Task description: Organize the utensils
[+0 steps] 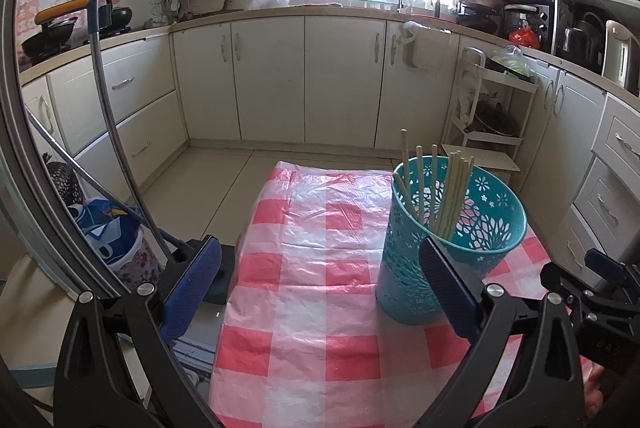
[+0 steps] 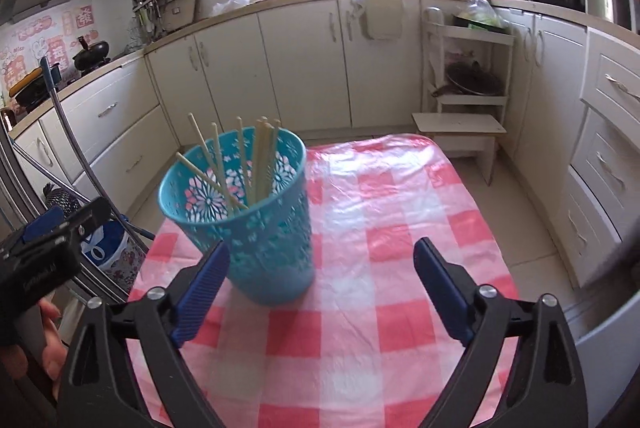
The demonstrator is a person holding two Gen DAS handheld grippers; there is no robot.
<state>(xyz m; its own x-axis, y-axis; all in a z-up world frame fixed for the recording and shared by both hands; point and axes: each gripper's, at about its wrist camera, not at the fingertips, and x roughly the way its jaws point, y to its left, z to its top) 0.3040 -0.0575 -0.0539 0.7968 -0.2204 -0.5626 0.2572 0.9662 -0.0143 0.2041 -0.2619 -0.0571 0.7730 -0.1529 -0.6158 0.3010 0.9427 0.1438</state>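
A teal perforated cup (image 1: 444, 232) (image 2: 244, 212) stands upright on the pink checked tablecloth (image 1: 312, 268) (image 2: 380, 252). Several pale chopsticks (image 1: 448, 196) (image 2: 256, 160) lean inside it. My left gripper (image 1: 320, 260) is open with nothing between its blue pads; its right finger (image 1: 448, 288) sits in front of the cup's near side. My right gripper (image 2: 322, 268) is open and empty too, low over the cloth just right of the cup, its left finger (image 2: 200, 292) beside the cup's base. The right gripper's body (image 1: 592, 300) shows at the left wrist view's right edge.
The small table is ringed by white kitchen cabinets (image 1: 304, 76) and counters. A white stepped shelf (image 2: 464, 100) stands past the table's far right corner. A curved metal mop handle (image 1: 108, 116) and a blue patterned bag (image 1: 108, 228) stand left of the table.
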